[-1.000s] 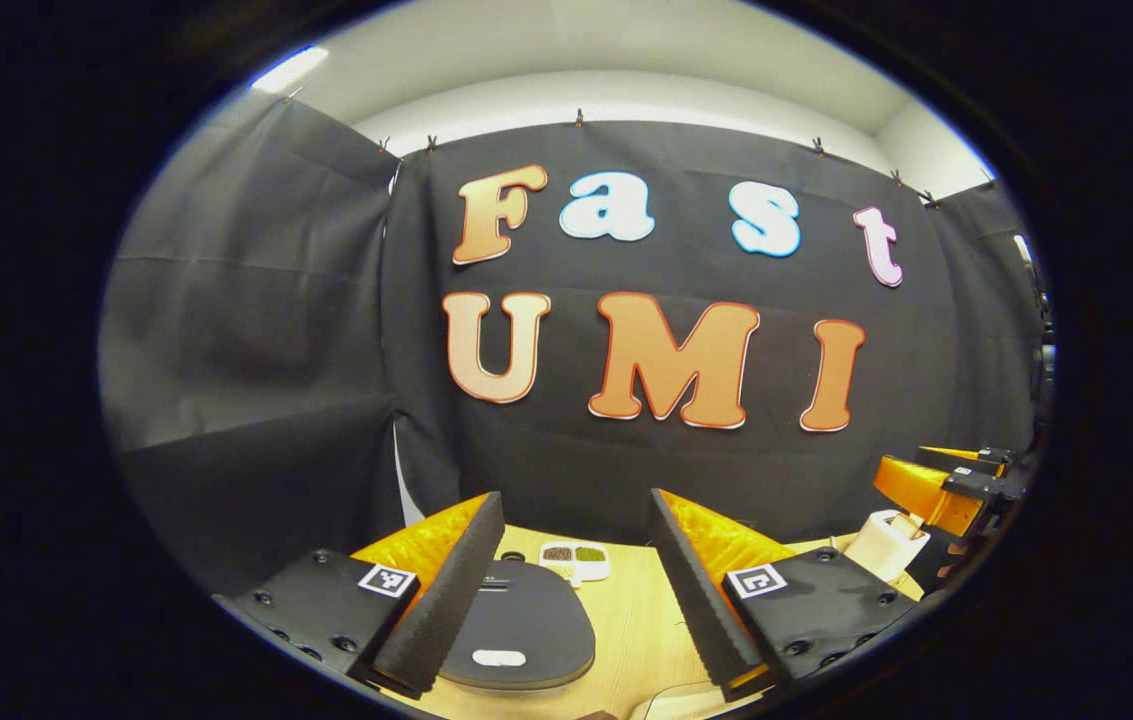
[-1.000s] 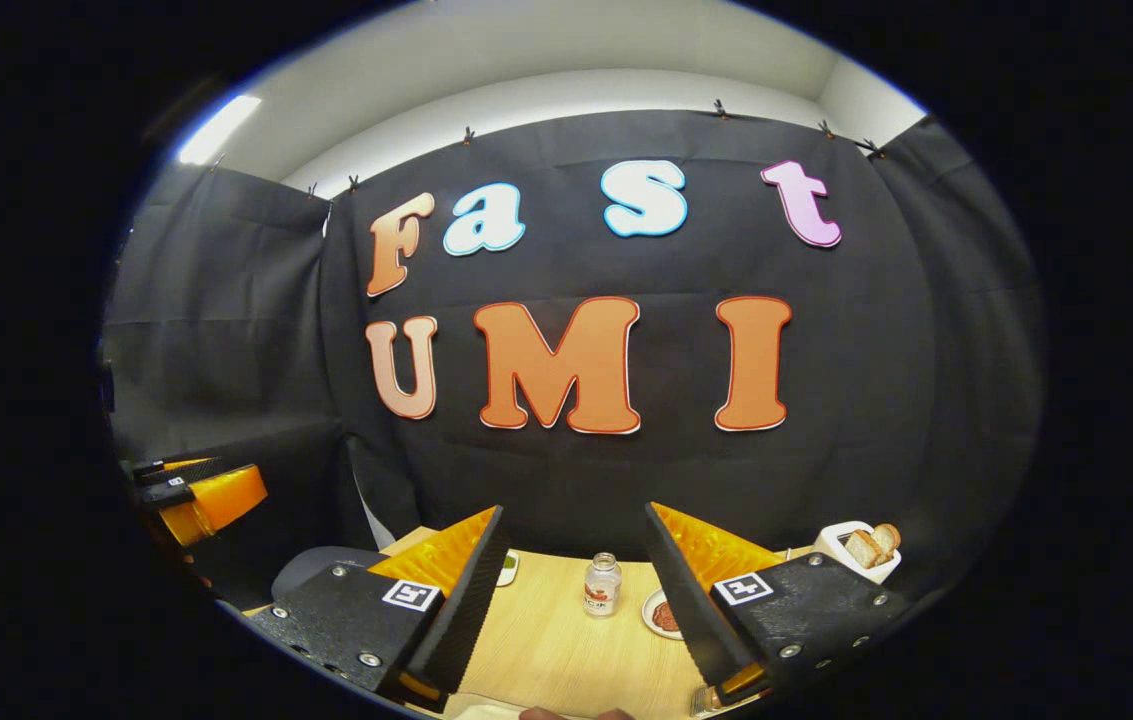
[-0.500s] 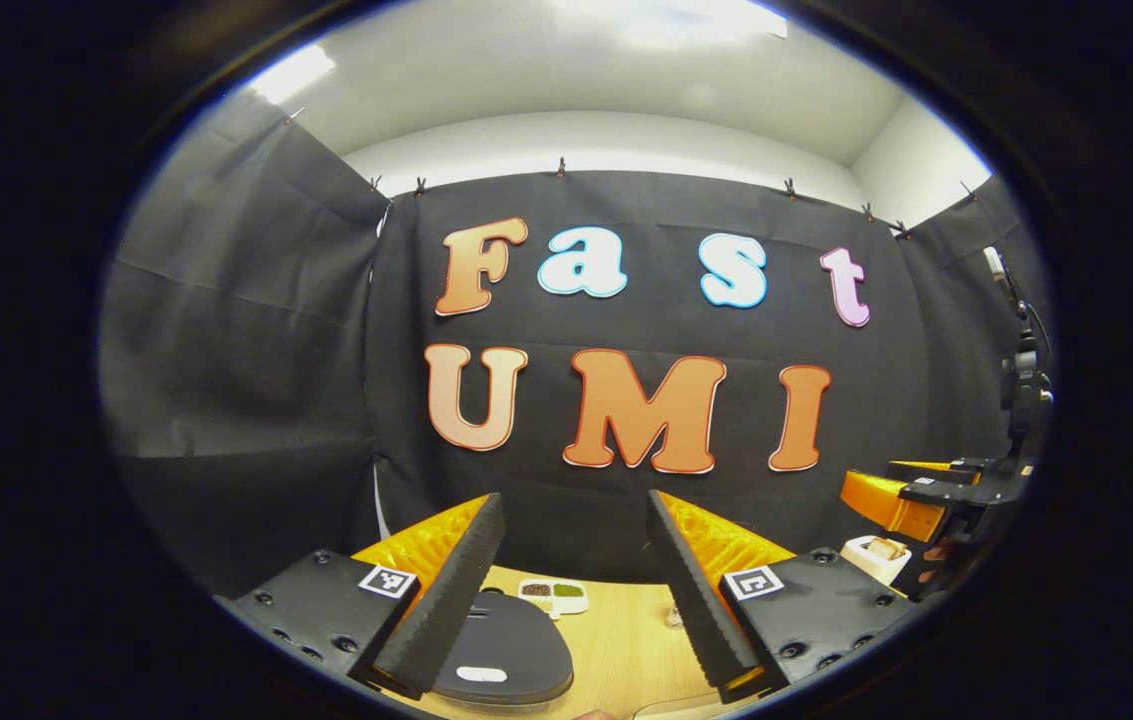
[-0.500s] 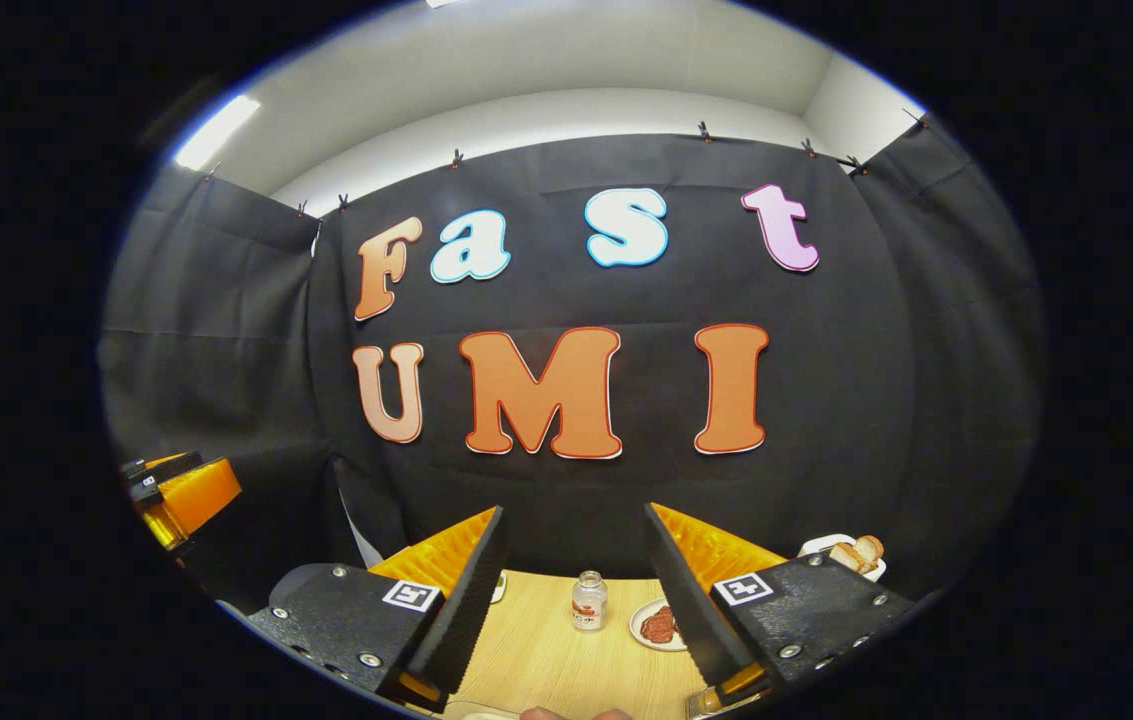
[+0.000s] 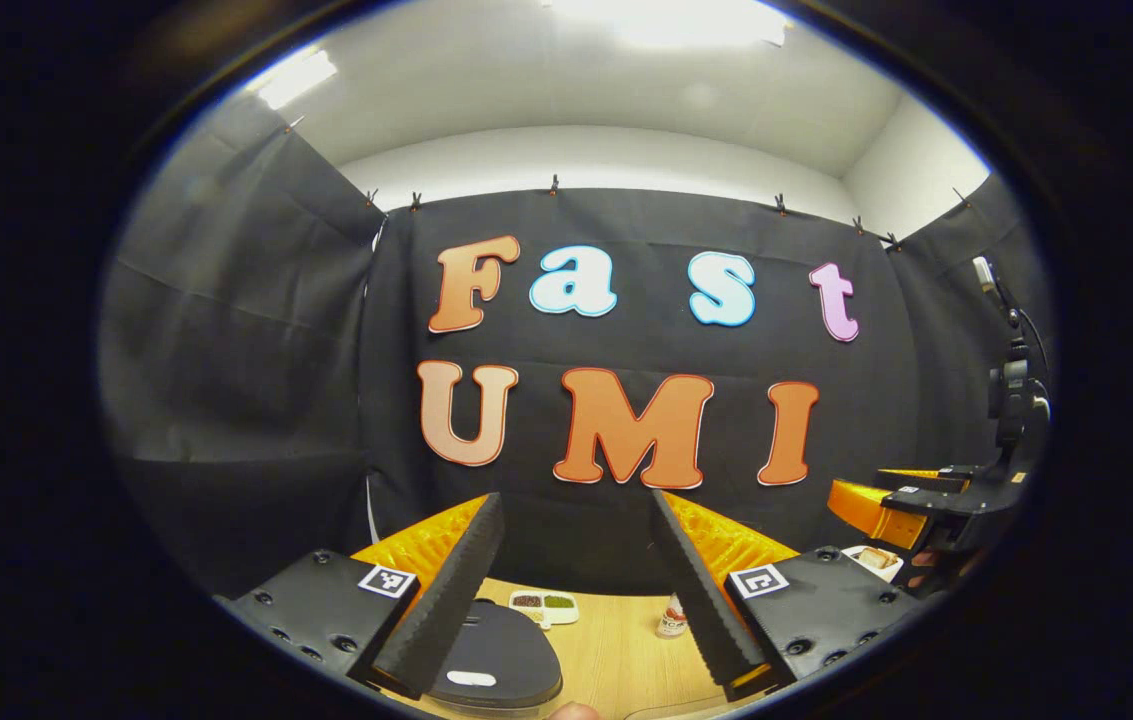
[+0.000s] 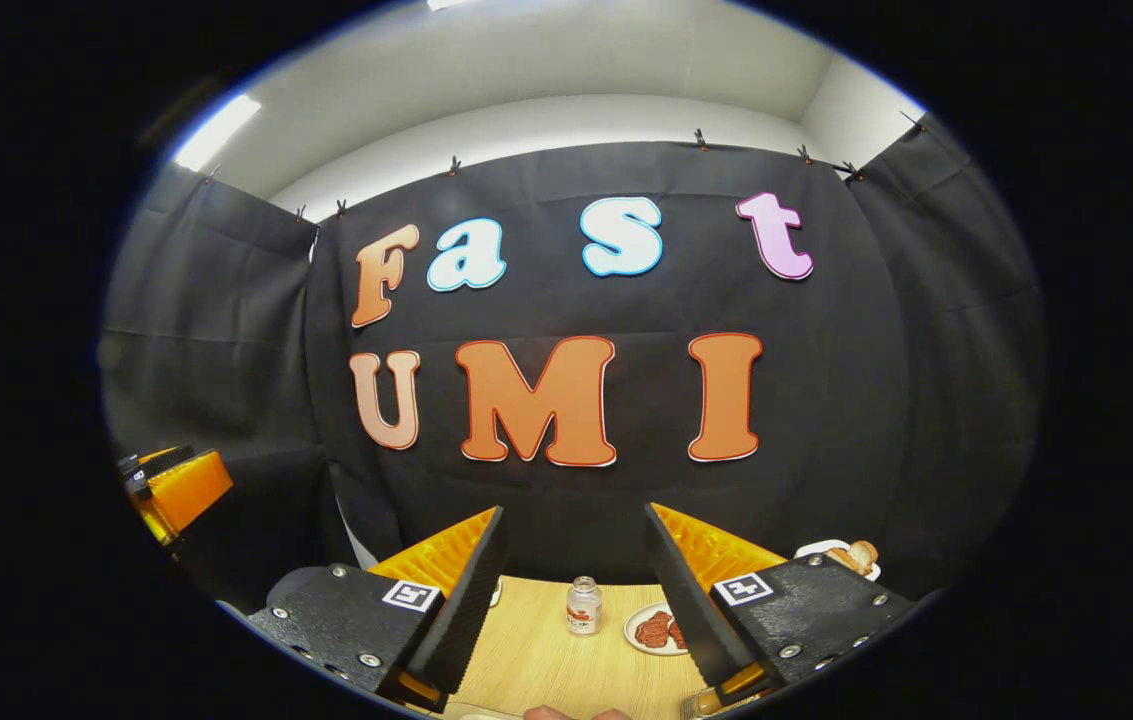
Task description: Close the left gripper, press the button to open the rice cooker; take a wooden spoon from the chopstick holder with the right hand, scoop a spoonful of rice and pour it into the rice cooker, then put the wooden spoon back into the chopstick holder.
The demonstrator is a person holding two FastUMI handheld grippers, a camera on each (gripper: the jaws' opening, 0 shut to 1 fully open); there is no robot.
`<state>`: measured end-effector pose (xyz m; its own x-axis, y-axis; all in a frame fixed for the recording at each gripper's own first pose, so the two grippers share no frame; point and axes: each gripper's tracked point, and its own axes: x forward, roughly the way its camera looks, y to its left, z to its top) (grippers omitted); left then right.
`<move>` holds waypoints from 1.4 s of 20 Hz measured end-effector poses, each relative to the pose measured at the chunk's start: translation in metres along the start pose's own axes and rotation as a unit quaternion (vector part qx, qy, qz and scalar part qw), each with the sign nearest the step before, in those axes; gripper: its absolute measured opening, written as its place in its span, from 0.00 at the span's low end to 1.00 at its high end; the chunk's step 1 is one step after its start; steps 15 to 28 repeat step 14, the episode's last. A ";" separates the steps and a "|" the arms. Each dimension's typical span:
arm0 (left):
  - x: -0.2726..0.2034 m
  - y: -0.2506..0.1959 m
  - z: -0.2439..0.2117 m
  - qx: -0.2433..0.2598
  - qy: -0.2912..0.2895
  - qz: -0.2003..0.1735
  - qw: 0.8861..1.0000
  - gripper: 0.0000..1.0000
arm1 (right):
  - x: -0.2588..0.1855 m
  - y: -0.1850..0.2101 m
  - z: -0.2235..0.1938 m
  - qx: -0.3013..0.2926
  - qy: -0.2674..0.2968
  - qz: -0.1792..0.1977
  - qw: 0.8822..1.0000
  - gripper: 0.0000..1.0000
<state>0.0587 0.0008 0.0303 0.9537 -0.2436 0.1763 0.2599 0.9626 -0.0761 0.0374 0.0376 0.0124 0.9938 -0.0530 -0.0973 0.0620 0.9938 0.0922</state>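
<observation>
Scene: I hold both grippers raised above the wooden worktop (image 5: 616, 650), cameras tilted up toward the booth's black cloth wall.

Left gripper: My left gripper (image 5: 576, 590) is spread wide with nothing between its fingers; the task wants it clenched before it presses, so that step is not yet done.

Right gripper: My right gripper (image 6: 571, 580) is likewise released and empty. In the left gripper view it shows far off at the right edge.

Rice cooker: The dark, domed rice cooker (image 5: 496, 662) sits low in the left gripper view, lid down, partly behind my left finger. A small pale oval on the lid near me looks like the button (image 5: 472, 679), though I cannot be sure at this size.

Handling, cooker: I judge the lid a hard, smooth shell. A clenched fingertip pressed squarely on the button should serve; off-centre, it could slide on the curve.

Wooden spoon: I cannot make out the spoon or the chopstick holder. I expect a wooden spoon to be light and stiff, best taken across the handle above the holder's rim.

Rice: A small white divided dish (image 5: 544, 604) with dark and green fillings lies beyond the cooker; whether the rice is among them I cannot tell.

Bystanders: A small bottle (image 6: 582, 606), a plate of reddish food (image 6: 654, 629) and a white dish of bread (image 6: 851, 556) stand farther out.
</observation>
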 end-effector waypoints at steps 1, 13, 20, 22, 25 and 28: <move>0.000 -0.001 0.004 0.003 -0.008 -0.002 1.000 1.00 | 0.000 -0.002 0.001 -0.001 -0.002 -0.001 1.000 0.84; -0.002 -0.024 0.000 0.015 -0.006 -0.026 1.000 0.94 | -0.004 -0.004 0.015 -0.010 -0.023 -0.008 1.000 0.84; -0.003 -0.024 0.001 0.016 -0.006 -0.026 1.000 0.94 | -0.005 -0.004 0.014 -0.010 -0.021 -0.009 1.000 0.84; -0.003 -0.024 0.001 0.016 -0.006 -0.026 1.000 0.94 | -0.005 -0.004 0.014 -0.010 -0.021 -0.009 1.000 0.84; -0.003 -0.024 0.001 0.016 -0.006 -0.026 1.000 0.94 | -0.005 -0.004 0.014 -0.010 -0.021 -0.009 1.000 0.84; -0.003 -0.024 0.001 0.016 -0.006 -0.026 1.000 0.94 | -0.005 -0.004 0.014 -0.010 -0.021 -0.009 1.000 0.84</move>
